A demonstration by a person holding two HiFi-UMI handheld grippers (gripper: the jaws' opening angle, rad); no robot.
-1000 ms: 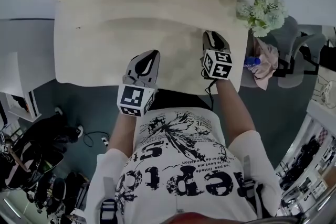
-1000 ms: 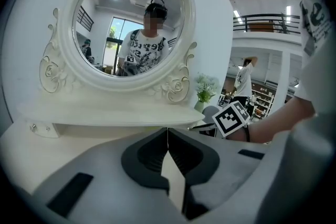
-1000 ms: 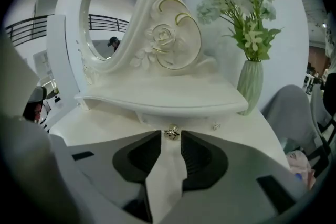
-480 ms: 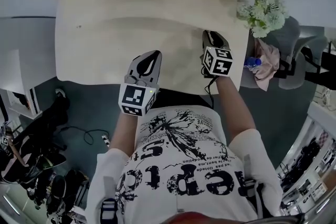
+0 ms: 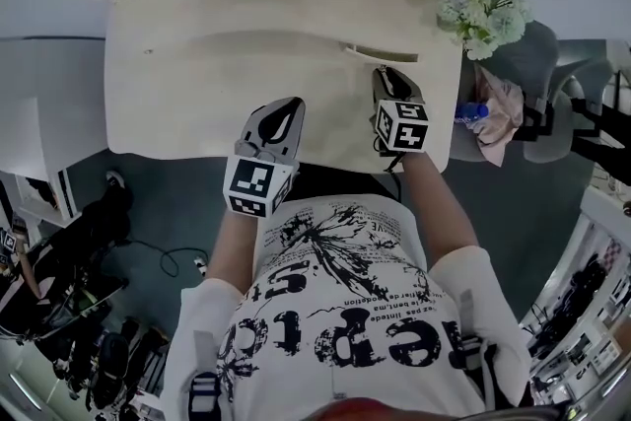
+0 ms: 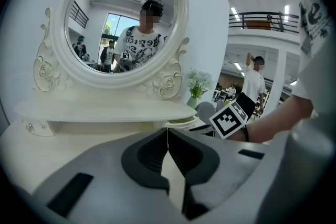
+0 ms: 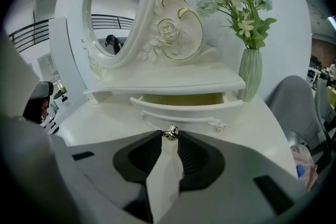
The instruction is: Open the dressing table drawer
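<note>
The cream dressing table (image 5: 197, 64) has a small drawer (image 7: 184, 106) under its upper shelf. It stands pulled out a little, so its yellowish inside shows. In the head view the drawer (image 5: 381, 53) is a narrow open slot right of centre. My right gripper (image 7: 169, 137) is shut on the drawer's small metal knob (image 7: 169, 132), and in the head view the right gripper (image 5: 386, 74) sits just in front of the slot. My left gripper (image 5: 284, 107) hovers over the table's front edge. The left gripper (image 6: 167, 131) is shut with nothing between its jaws.
A vase of white flowers (image 7: 250, 73) stands at the table's right, next to the drawer. The oval mirror (image 6: 123, 18) rises behind the shelf. A grey chair (image 5: 537, 74) with cloth and a blue bottle (image 5: 471, 113) stands to the right. Bags and cables (image 5: 69, 311) lie on the floor at left.
My right gripper has drawn back toward the person with the knob, and the drawer has slid out into view. The left gripper has barely moved.
</note>
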